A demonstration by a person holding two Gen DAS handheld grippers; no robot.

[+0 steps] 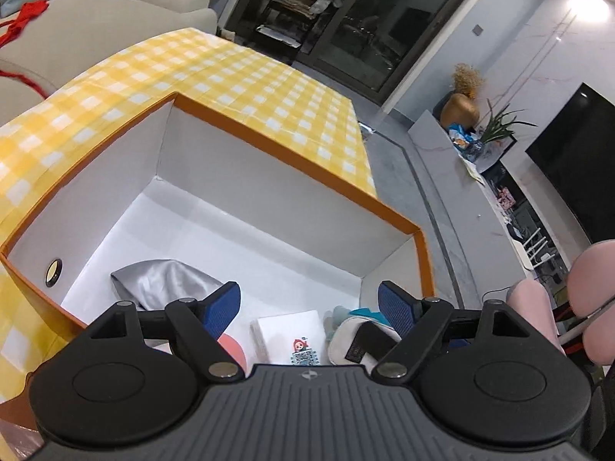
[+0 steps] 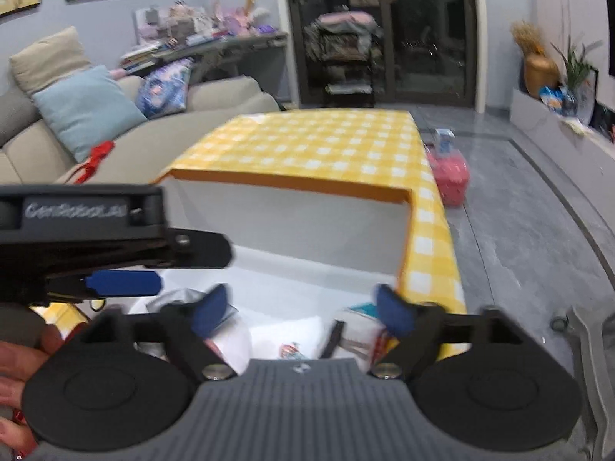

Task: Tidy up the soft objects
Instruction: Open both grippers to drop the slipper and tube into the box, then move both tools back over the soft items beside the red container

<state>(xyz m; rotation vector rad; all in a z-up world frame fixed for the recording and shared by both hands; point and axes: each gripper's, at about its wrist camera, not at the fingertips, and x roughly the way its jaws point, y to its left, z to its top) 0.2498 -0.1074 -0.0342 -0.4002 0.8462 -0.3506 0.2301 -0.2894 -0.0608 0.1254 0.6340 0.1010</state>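
Your left tool [image 1: 309, 309] stands wide apart over the near end of the box [image 1: 269, 176], with nothing between its blue pads [image 1: 225, 307]. Your right tool [image 2: 303, 309] is likewise spread wide and holds nothing; that view is blurred, so finer detail is uncertain. Below the left tool, inside the box, a white packet [image 1: 288, 332] lies at 6 o'clock, a grey-and-teal soft item [image 1: 348, 330] just beside it at 4 o'clock, and a grey satin cloth [image 1: 165, 282] at 8 o'clock. The box sits on the yellow checked desk [image 1: 250, 77]. Beyond, at 11 o'clock, stands a sofa [image 1: 96, 30].
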